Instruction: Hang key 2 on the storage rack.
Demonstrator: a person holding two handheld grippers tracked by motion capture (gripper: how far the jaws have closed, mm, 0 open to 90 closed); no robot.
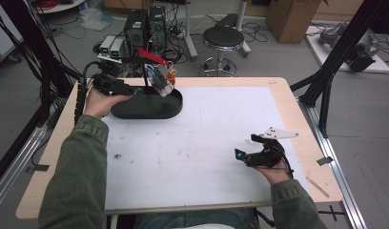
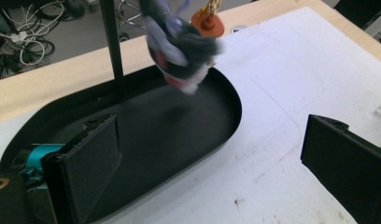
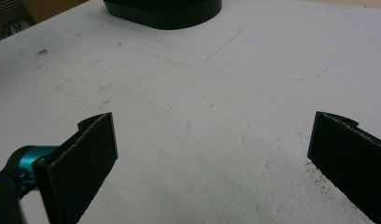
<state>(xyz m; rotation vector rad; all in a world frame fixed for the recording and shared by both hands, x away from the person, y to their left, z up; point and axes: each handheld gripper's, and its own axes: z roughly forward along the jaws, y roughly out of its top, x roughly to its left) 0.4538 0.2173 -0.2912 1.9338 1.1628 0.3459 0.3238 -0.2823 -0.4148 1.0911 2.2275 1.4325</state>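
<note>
White-covered table (image 1: 202,143) in a cluttered lab; left gripper (image 1: 135,89) raised over the black oval tray (image 1: 149,109), jaws wide, empty; grey-purple plush toy (image 2: 179,46) hangs above the tray beside a black post (image 2: 113,46); right gripper (image 1: 253,149) rests low at right, jaws wide, empty.

A lab: computer towers (image 1: 144,26), tangled cables (image 1: 49,19), black frame struts (image 1: 340,43).

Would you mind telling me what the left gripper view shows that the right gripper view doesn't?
The left gripper view has a grey and white plush toy hanging above the black tray, an orange disc by it, and a black upright post. The right gripper view has a long bare stretch of white mat. Both share the tray, the mat and wide-open jaws.
</note>
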